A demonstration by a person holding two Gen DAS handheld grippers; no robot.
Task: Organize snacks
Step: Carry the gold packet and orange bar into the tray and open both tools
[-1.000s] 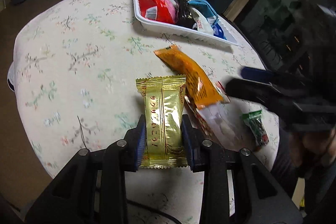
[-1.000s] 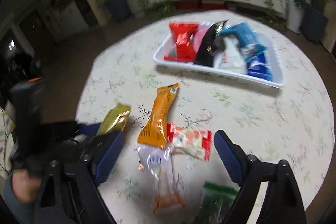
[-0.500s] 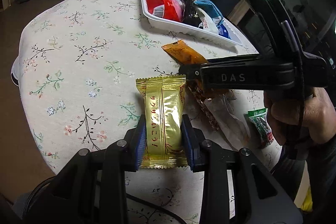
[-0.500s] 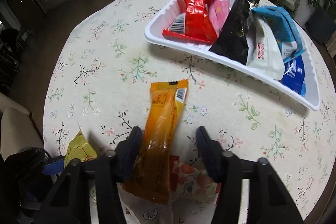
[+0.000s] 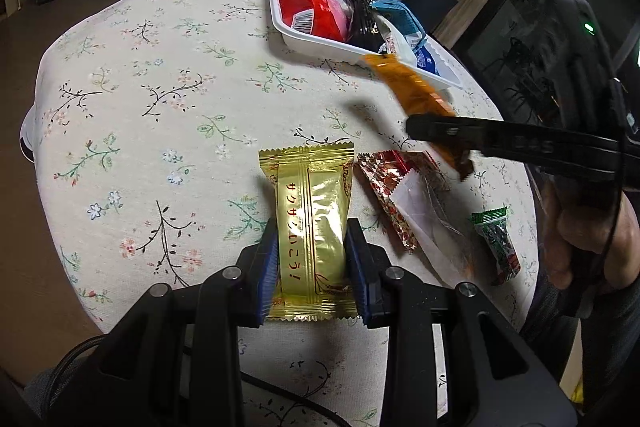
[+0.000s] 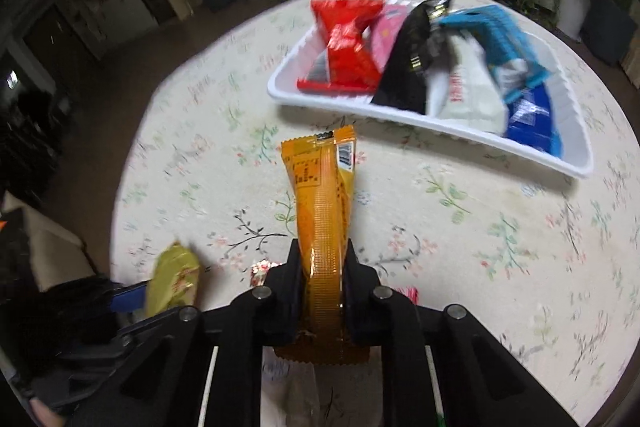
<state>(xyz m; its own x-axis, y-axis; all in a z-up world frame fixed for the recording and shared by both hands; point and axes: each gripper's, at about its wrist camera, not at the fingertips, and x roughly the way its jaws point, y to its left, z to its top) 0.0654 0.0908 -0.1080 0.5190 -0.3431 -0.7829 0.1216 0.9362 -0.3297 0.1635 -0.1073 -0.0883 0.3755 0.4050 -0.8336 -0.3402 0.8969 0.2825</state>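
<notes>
Dim indoor light, corners vignetted black; fisheye bends the edges; right wrist view motion-blurred; glare on the gold snack packet.

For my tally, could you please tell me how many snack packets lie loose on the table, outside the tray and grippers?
2: a red-patterned foil packet with a clear end beside the gold one, and a small green packet further right. Others may be hidden.

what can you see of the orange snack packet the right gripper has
The orange snack packet is a long, narrow, glossy foil-like sachet with a ribbed centre seam, crimped ends and a barcode near its far end. The right gripper is shut on its lower part, the jaws having just closed on both long edges. It points away from the camera toward the white tray, apparently lifted off the tablecloth. In the left wrist view it looks blurred.
</notes>
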